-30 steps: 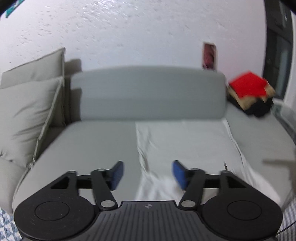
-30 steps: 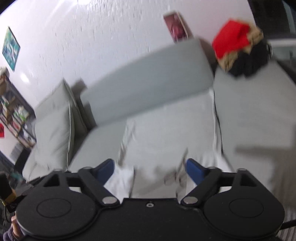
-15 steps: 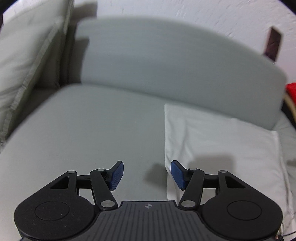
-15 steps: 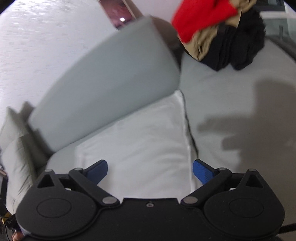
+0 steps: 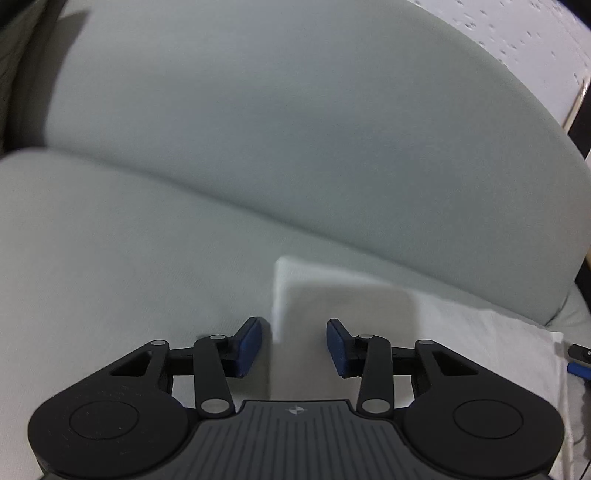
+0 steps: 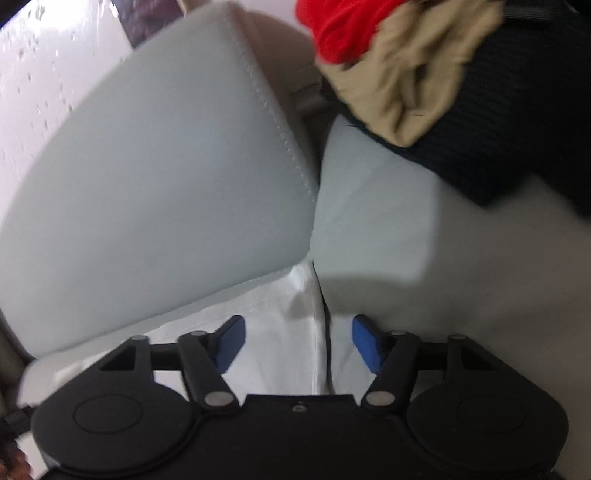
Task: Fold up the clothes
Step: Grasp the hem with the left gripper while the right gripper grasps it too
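Observation:
A white garment (image 5: 461, 332) lies flat on the grey sofa seat (image 5: 110, 258), its far edge near the backrest. My left gripper (image 5: 293, 347) is open, its jaws on either side of the garment's far left corner. In the right wrist view the same garment (image 6: 280, 332) shows its far right corner. My right gripper (image 6: 297, 345) is open, with that corner and its right edge between the jaws. Neither gripper holds the cloth.
The grey backrest cushion (image 5: 295, 129) (image 6: 155, 177) stands just beyond both grippers. A pile of red (image 6: 343, 26), tan (image 6: 413, 85) and black (image 6: 517, 122) clothes sits on the sofa at the far right. A white wall (image 6: 55, 55) is behind.
Both grippers have moved forward and down over the white garment to its far corners near the backrest. Both stayed open.

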### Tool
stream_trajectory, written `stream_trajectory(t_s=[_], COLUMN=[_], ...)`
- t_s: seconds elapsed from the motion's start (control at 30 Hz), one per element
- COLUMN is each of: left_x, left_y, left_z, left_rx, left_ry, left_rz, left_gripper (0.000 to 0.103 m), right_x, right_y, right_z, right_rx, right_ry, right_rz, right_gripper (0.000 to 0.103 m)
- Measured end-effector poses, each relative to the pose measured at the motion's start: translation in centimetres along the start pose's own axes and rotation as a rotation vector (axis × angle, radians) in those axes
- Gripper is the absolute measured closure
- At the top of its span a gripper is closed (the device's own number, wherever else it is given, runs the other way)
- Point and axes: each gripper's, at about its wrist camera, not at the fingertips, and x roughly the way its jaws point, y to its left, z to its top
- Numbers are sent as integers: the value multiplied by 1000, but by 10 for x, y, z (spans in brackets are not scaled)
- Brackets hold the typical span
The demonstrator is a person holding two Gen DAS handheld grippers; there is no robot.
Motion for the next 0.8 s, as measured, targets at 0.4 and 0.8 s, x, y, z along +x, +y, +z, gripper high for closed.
stream_trajectory(t_s=[0.4,0.8], left_x=[-12,-165], left_y=[-46,-76], left_z=[15,-30], left_rx=[163,188], left_ry=[-96,-222], left_rz=[99,126], left_gripper=[99,99], right_x=[33,-128], right_y=[-4,-6], right_z=[19,-34], right_rx=[26,71], right_ry=[-53,-178], right_rz=[24,59], right_gripper=[98,99])
